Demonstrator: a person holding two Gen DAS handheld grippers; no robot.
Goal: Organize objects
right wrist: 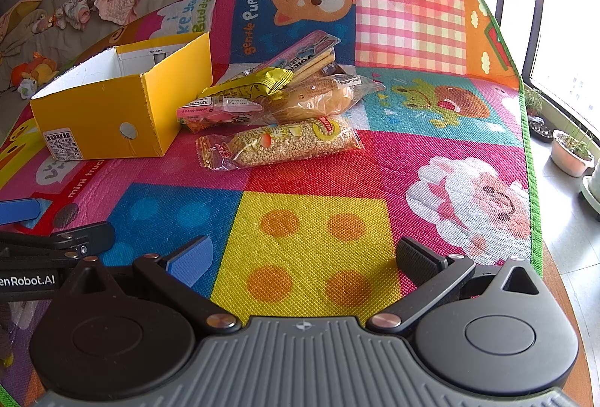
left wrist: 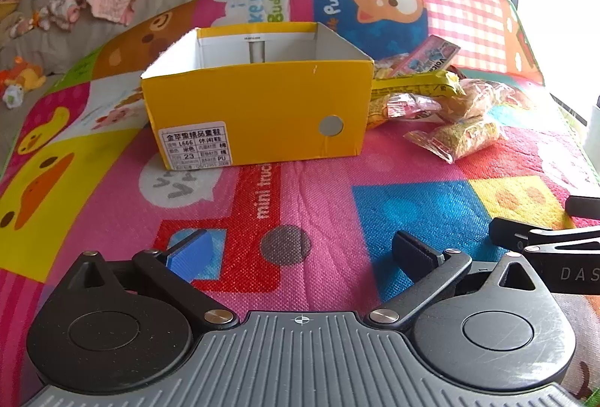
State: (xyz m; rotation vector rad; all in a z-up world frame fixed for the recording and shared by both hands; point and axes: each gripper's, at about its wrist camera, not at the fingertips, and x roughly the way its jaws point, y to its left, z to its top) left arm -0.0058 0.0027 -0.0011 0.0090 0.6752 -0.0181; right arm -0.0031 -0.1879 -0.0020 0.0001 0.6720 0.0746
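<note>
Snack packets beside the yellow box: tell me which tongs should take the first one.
Right. The right tongs are open and face the rice-puff packet, nearest of the pile. The left tongs, also open, face the yellow box, with the snacks off to their right.

We cannot see the floor of the yellow box (left wrist: 258, 114) behind its near wall; its label (left wrist: 197, 149) print is too blurred to read; the pink packet (left wrist: 431, 55) is half hidden by the box corner.
</note>
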